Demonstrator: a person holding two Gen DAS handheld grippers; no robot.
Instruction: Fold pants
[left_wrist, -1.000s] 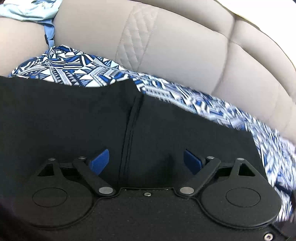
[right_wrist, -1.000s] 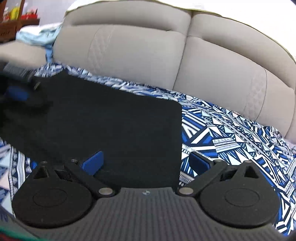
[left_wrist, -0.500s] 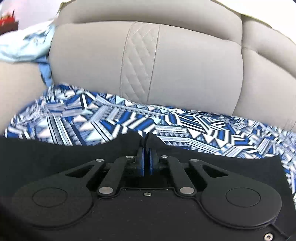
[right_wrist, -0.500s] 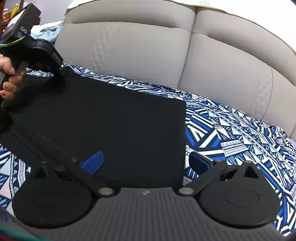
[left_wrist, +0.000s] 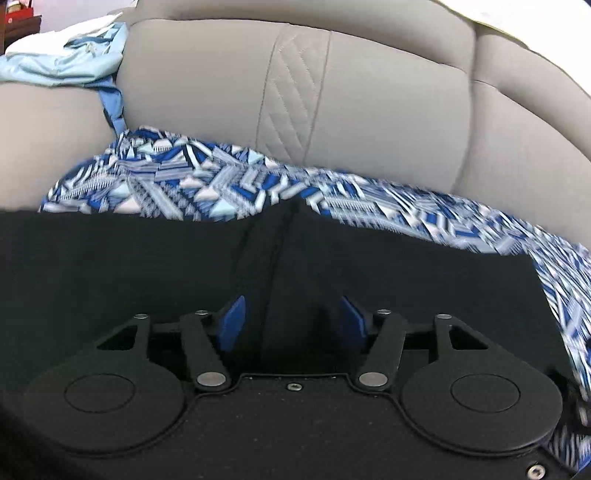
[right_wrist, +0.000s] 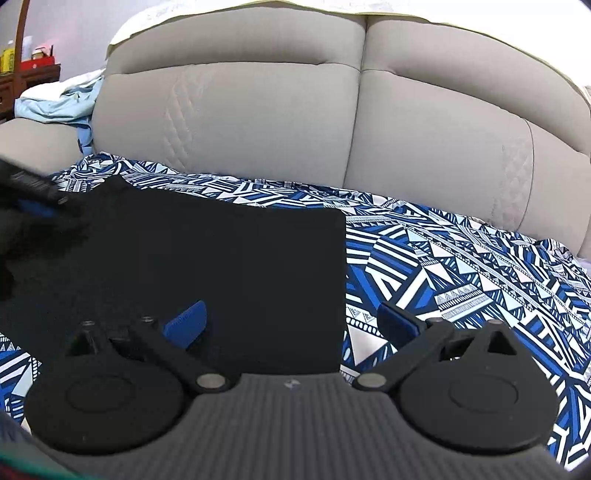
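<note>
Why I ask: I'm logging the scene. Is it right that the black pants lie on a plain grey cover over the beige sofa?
Not plain grey: the cover under the black pants is a blue-and-white geometric print, as the right wrist view shows. The sofa is beige.

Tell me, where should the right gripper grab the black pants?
Probably the straight right edge of the pants, coming in from the right over the patterned cloth. That edge lies flat and bare on the sofa, between the right gripper's open fingers, so one finger could slide under it.
</note>
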